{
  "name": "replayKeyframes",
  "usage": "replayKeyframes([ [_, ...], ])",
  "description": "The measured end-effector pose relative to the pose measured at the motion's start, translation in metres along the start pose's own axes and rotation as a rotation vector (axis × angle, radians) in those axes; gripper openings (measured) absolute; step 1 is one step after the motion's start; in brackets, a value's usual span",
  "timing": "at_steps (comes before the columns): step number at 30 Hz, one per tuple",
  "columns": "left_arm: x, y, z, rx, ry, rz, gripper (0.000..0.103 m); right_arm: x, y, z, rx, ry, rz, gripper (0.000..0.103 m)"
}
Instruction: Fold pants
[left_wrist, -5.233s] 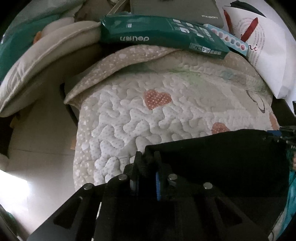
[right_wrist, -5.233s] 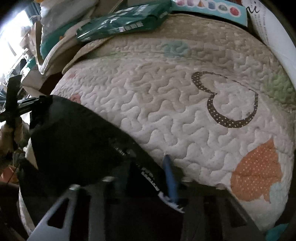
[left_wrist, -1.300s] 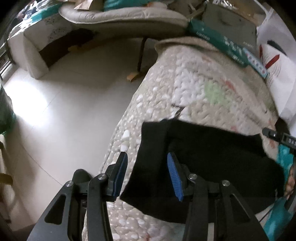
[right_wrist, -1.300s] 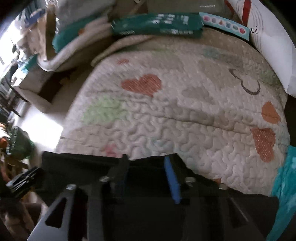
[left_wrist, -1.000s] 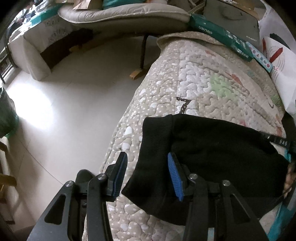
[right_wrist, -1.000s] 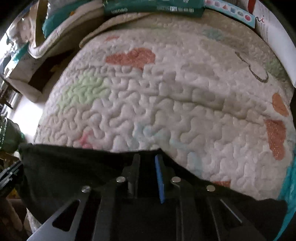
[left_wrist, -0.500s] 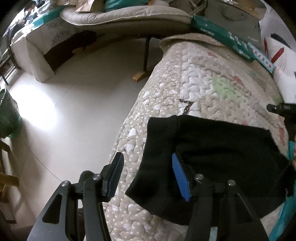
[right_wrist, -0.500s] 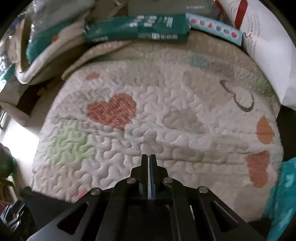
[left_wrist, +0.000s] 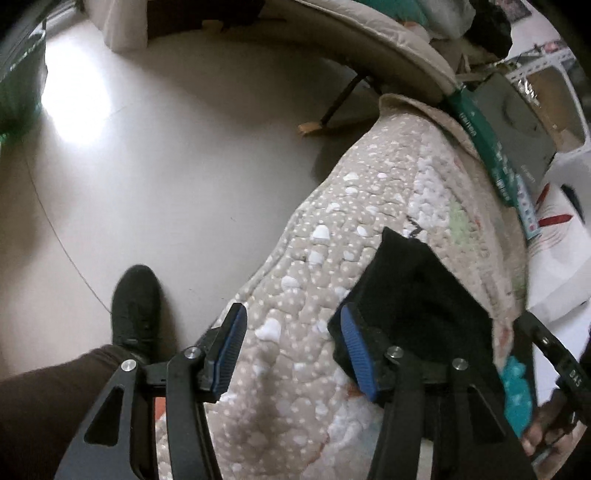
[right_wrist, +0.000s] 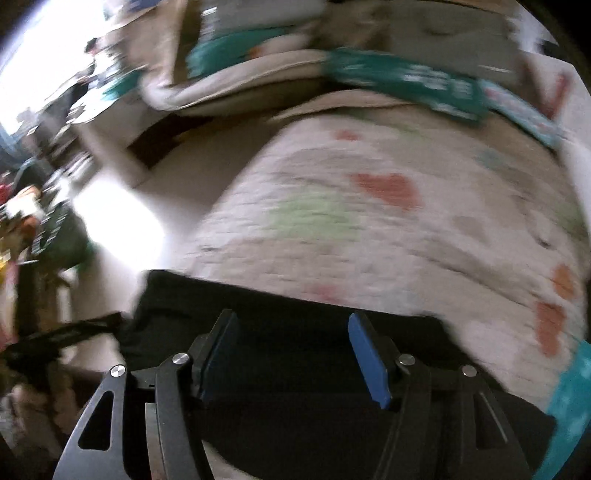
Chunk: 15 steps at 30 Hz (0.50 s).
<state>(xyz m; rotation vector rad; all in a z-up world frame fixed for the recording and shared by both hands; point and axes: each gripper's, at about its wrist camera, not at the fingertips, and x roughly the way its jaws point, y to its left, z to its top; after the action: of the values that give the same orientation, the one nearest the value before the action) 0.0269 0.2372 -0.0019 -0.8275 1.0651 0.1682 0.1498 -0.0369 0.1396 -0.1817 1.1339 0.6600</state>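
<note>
The black pants (left_wrist: 417, 306) lie folded into a flat rectangle on the quilted heart-print blanket (left_wrist: 332, 236), near its front edge. My left gripper (left_wrist: 291, 349) is open and empty; its right finger is at the pants' left edge and its left finger hangs over the blanket edge. In the blurred right wrist view the pants (right_wrist: 295, 347) lie under my right gripper (right_wrist: 295, 356), which is open and empty above them. The left gripper's frame shows at the left there (right_wrist: 62, 338).
A green box (left_wrist: 484, 140) and a grey case (left_wrist: 517, 122) lie at the blanket's far end, with a white bag (left_wrist: 557, 236) at right. Tiled floor (left_wrist: 166, 166) lies to the left, with the person's black shoe (left_wrist: 135, 306) on it. A cushioned seat (right_wrist: 229, 81) stands beyond.
My right gripper was shut half a second ago and has opened over the pants. My left gripper stayed open and swung left toward the floor and blanket edge.
</note>
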Motion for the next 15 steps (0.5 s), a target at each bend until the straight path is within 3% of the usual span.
replayKeyframes([
  [8, -0.019, -0.018, -0.005, 0.066, -0.070, -0.086, 0.052, 0.059, 0.069, 0.036, -0.157, 0.098, 0.093, 0.067],
  [15, 0.008, -0.024, -0.011, 0.101, 0.006, -0.043, 0.052, 0.112, 0.083, 0.041, -0.195, 0.215, 0.171, 0.068],
])
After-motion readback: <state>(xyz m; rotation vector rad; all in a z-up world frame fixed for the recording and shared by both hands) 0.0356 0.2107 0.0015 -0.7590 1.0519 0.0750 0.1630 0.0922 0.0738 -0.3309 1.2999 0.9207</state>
